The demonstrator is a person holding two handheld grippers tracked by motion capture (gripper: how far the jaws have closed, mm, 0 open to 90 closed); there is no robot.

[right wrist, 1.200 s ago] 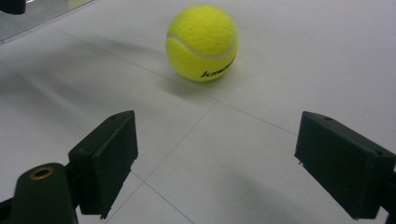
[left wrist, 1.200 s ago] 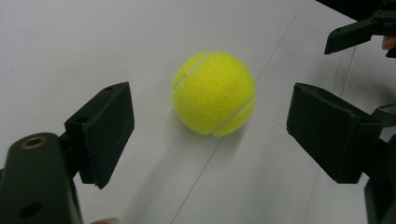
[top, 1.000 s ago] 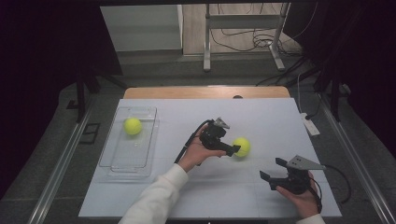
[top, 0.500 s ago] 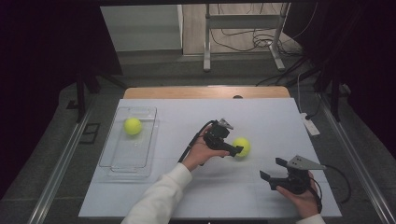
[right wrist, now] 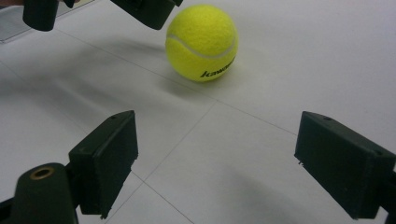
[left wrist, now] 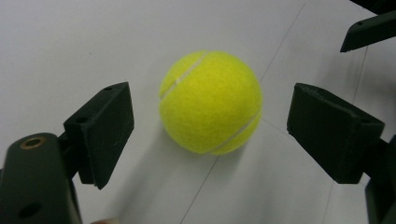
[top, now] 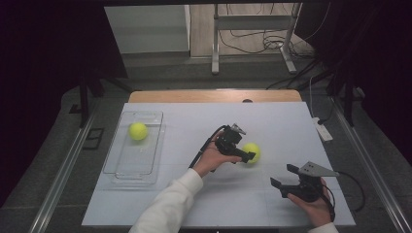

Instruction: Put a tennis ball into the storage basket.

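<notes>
- the left gripper (top: 247, 156) hovers at the middle of the white table (top: 194, 204), right at a yellow tennis ball (top: 252, 152).
- in the left gripper view the tennis ball (left wrist: 210, 101) sits on the table between the two black jaws, which stand apart with a gap on each side of it; neither pad touches the felt.
- the right gripper (top: 283, 175) rests near the table's front right corner, well apart from that ball, its jaws wide apart with nothing between them.
- in the right gripper view the ball (right wrist: 201, 42) lies farther off, just beside the left gripper's jaws.
- a second tennis ball (top: 138, 131) lies in the clear tray (top: 127, 167) at the table's left side.
</notes>
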